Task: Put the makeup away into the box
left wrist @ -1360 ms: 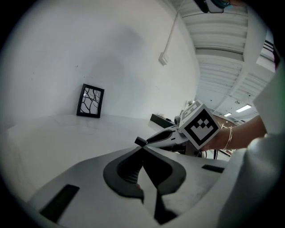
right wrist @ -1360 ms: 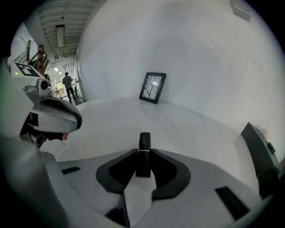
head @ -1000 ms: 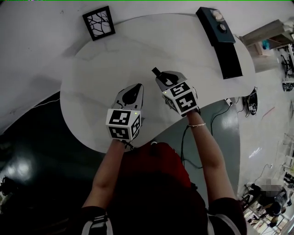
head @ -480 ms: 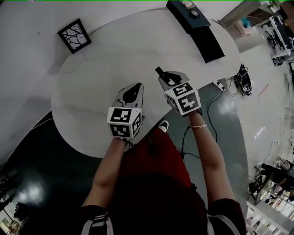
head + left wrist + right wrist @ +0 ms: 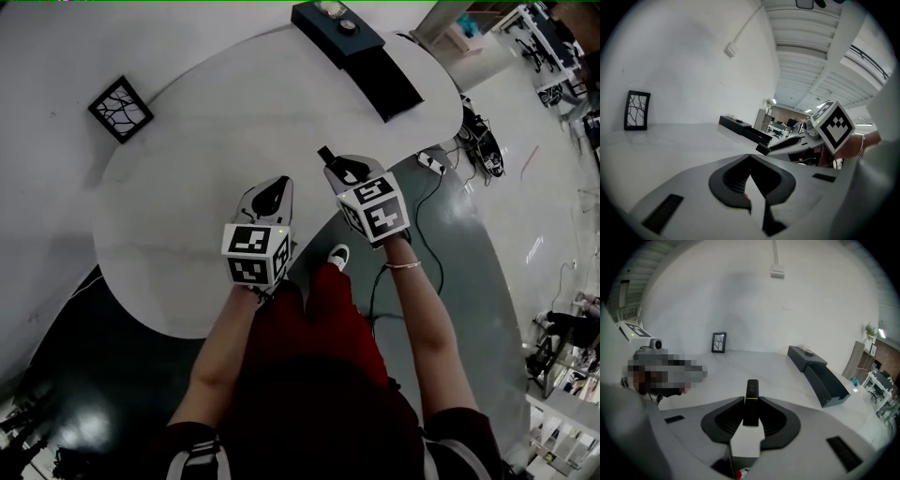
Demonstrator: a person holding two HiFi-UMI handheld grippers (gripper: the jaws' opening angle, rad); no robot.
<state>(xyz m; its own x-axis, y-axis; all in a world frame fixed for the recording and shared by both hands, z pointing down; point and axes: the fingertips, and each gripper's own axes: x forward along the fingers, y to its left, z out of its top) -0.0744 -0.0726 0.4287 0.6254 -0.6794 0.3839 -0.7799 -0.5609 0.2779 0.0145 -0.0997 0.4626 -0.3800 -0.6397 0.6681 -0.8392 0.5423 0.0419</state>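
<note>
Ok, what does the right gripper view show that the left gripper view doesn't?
Only the right gripper view: the right gripper clamping a black tube with a pale band, and the inside of the open drawer. Only the left gripper view: the left gripper, jaws together and empty, and the right gripper's marker cube. Both: the framed picture, the black box and the white table; the tube's tip also shows in the left gripper view.

The table (image 5: 178, 234) is smooth white with a soft sheen; the floor (image 5: 75, 422) beside it is dark and glossy. On the table the box (image 5: 375, 75) looks matt black. The makeup tube (image 5: 751, 390), between ribbed matt pads (image 5: 724, 420) of the right gripper (image 5: 751, 401), is shiny black with a gold band.
</note>
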